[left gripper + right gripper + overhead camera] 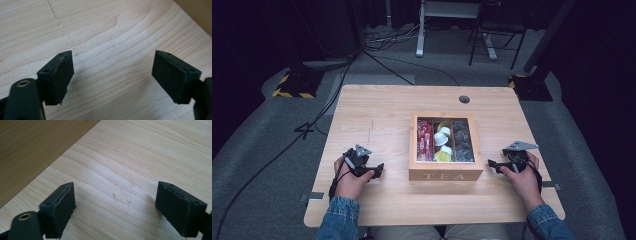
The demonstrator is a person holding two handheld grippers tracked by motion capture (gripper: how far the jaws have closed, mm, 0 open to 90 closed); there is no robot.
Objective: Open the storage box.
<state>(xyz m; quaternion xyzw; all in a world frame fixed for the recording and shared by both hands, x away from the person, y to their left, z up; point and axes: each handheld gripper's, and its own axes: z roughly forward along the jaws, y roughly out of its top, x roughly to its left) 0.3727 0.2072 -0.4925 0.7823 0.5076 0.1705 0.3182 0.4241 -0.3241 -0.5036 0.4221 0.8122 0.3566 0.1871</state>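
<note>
- Tea box (445, 175) sitting mid-table (377, 120), front reading "TEA".
- My left gripper (373, 171) resting at its 9 o'clock, jaws gaping, empty.
- My right gripper (495, 165) at 3 o'clock, likewise wide, holding nothing.

Probably a lab or studio: lone wooden table (377, 120), grey carpet (262, 165), black stands (294, 82), trailing floor cables (387, 42)
</note>
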